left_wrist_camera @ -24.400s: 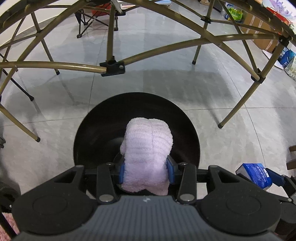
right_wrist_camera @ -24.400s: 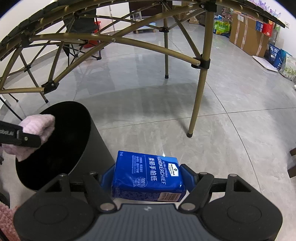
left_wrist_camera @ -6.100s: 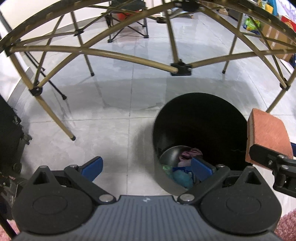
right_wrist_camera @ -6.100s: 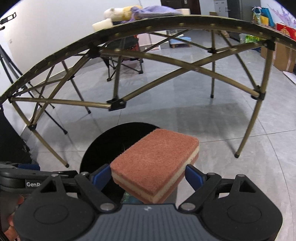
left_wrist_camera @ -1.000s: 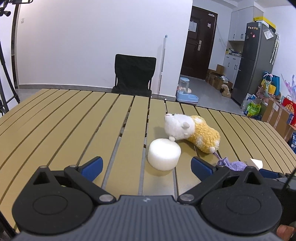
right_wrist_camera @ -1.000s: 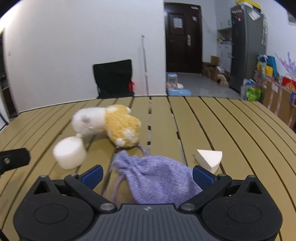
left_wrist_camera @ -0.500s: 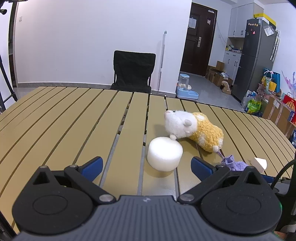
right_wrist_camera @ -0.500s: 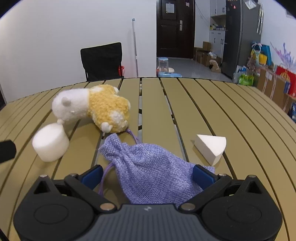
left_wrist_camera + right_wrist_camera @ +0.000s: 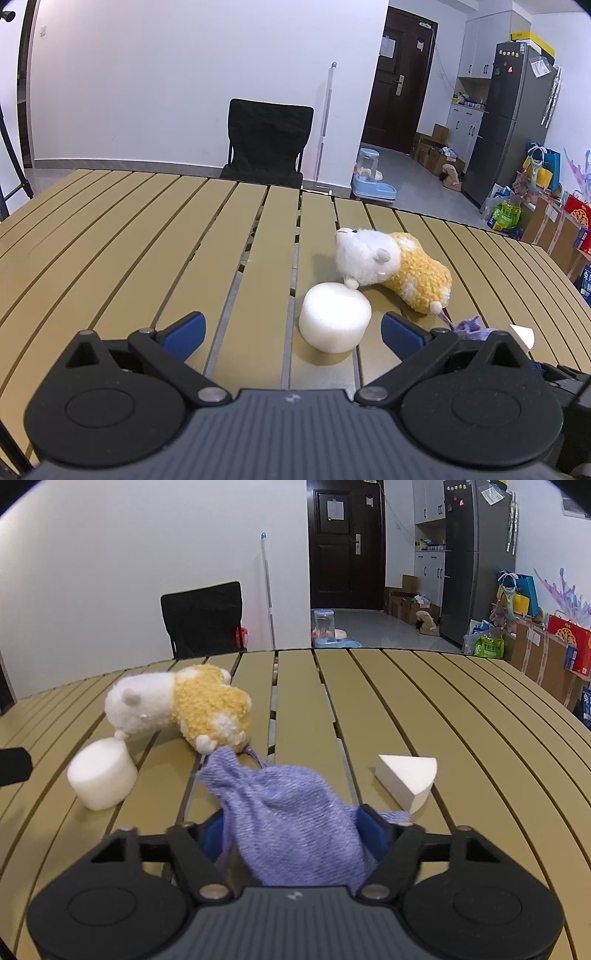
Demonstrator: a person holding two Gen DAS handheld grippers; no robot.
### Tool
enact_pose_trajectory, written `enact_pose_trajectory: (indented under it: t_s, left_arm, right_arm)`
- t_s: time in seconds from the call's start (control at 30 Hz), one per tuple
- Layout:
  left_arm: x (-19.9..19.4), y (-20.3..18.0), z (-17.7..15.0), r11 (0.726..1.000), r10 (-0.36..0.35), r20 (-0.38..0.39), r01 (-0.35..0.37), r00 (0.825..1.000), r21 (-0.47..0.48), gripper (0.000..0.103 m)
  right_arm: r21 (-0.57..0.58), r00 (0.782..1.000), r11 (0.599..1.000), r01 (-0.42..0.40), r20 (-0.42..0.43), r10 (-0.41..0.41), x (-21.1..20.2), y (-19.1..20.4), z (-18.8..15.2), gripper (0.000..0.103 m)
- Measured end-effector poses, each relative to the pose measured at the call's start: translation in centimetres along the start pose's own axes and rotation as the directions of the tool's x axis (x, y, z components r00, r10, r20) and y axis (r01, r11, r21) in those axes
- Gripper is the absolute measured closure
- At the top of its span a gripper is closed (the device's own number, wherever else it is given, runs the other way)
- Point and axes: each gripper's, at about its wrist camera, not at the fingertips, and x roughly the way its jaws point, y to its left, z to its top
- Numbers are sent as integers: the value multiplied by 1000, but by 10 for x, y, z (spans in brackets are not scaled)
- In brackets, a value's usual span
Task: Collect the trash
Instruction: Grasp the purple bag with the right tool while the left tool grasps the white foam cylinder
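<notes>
Four soft things are seen on the yellow-brown slatted table [image 9: 424, 709]. The purple woven drawstring pouch [image 9: 291, 819] lies nearest, and it is pinched between the blue pads of the right gripper [image 9: 295, 834], whose jaws have just been closing on it. Beside its neck is laid the white and yellow plush animal [image 9: 177, 705], whose snout touches the white foam cylinder [image 9: 101, 777]. The white foam wedge [image 9: 408, 775] is placed to the right of the pouch, apart from it. The left gripper [image 9: 291, 332] is held with its jaws spread wide and nothing between the pads; the cylinder is seen just ahead of it. No label on these things can be read. Behind the table a black folding chair [image 9: 267, 142] is placed.
</notes>
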Motion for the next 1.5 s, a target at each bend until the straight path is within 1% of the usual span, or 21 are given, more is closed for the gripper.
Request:
enact_pose_trajectory:
  t_s: [0.07,0.1,0.17,0.27,0.47,0.53,0.63,0.83,0.97,1.07,1.1,1.13,1.17,1.2,1.23,1.27,1.37,1.5]
  left_arm:
    - [2,-1,1,1000,-2,1,2,1000,-5,0]
    - [4,-2,1,1000,-3,1,3,1000,-7,0]
    - [6,-4,2,1000,-9,1,9,1000,-9,0]
    - [13,-8,3,1000,-11,-2,11,1000,-15,0]
    - [28,-20,5,1000,1,4,-1,1000,5,0]
    - [37,-22,5,1000,12,-6,-12,1000,15,0]
    - [48,-25,6,1000,14,-19,-14,1000,7,0]
    - [63,-33,3,999,21,-39,-20,999,25,0]
    - [68,-41,1,998,39,-43,-37,998,54,0]
    - [73,-44,-2,996,62,-52,-58,997,70,1]
    - [75,-44,-3,996,64,-59,-60,996,70,3]
    - [77,-44,-3,996,64,-68,-59,996,69,8]
    - [79,-43,-4,996,62,-81,-57,995,63,18]
    - [80,-41,-4,997,60,-91,-56,994,56,25]
    - [81,-39,-4,998,54,-100,-50,994,46,37]
    - [83,-36,-4,999,41,-113,-38,993,31,42]
    - [84,-31,-3,999,34,-112,-33,993,12,46]
    - [82,-28,-4,1000,30,-99,-29,995,7,48]
  right_arm:
    - [11,1000,1000,-16,4,16,-4,-5,-1,52]
    - [14,1000,1000,-23,6,23,-6,-8,-1,55]
    - [20,999,999,-40,15,40,-10,-14,-2,68]
    - [45,997,997,-68,38,66,-18,-24,-2,77]
    - [86,990,992,-92,117,81,-43,-47,3,79]
    - [106,985,989,-100,149,84,-52,-58,4,79]
    - [135,977,985,-112,194,85,-63,-73,6,79]
    - [185,963,978,-100,263,48,-79,-102,9,79]
    - [213,957,973,-90,289,25,-83,-117,8,80]
    - [228,957,970,-88,289,19,-82,-125,7,79]
    - [231,957,969,-87,288,17,-81,-127,7,79]
    - [233,958,969,-86,287,16,-80,-129,7,79]
    - [235,958,968,-86,287,16,-79,-129,6,79]
    - [236,958,968,-88,287,17,-79,-130,6,80]
    - [235,958,968,-88,286,17,-78,-130,6,79]
    - [235,958,968,-87,287,17,-78,-129,6,79]
    - [232,957,968,-90,290,19,-78,-128,5,79]
    - [229,956,969,-91,293,20,-78,-123,5,80]
